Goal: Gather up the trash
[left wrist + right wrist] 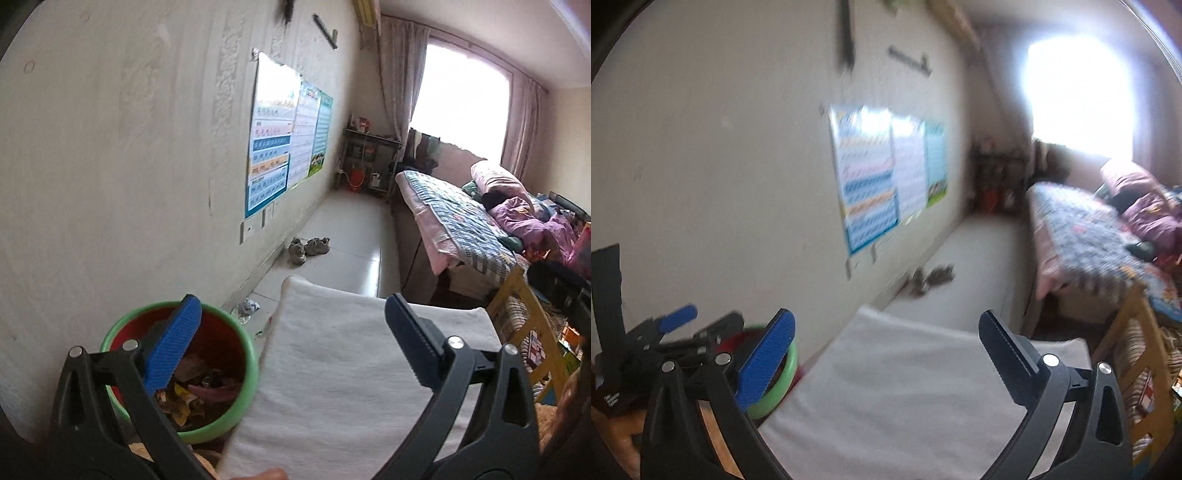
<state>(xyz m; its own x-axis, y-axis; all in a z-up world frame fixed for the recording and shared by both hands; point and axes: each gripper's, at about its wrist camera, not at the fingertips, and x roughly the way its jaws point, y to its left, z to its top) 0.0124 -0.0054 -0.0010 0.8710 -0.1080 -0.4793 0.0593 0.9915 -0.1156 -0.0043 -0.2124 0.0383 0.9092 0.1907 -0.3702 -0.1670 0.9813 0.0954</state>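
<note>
A bin with a green rim point(221, 428) and red inside stands by the wall at lower left, holding several crumpled wrappers point(199, 391). My left gripper point(293, 314) is open and empty; its blue left finger hangs over the bin's mouth and its right finger over a white cloth-covered surface point(351, 369). A small crumpled scrap point(248, 307) lies on the floor by the skirting, beyond the bin. The right wrist view is blurred: my right gripper point(886, 325) is open and empty above the white surface point(905, 387). The bin point(783, 373) and the left gripper point(701, 319) sit to its left.
A pair of shoes point(308, 248) lies on the pale tiled floor by the wall. A bed point(461, 218) with a patterned quilt fills the right side, with a wooden frame point(517, 295) near its foot. Posters point(273, 147) hang on the wall; a shelf point(369, 162) stands under the window.
</note>
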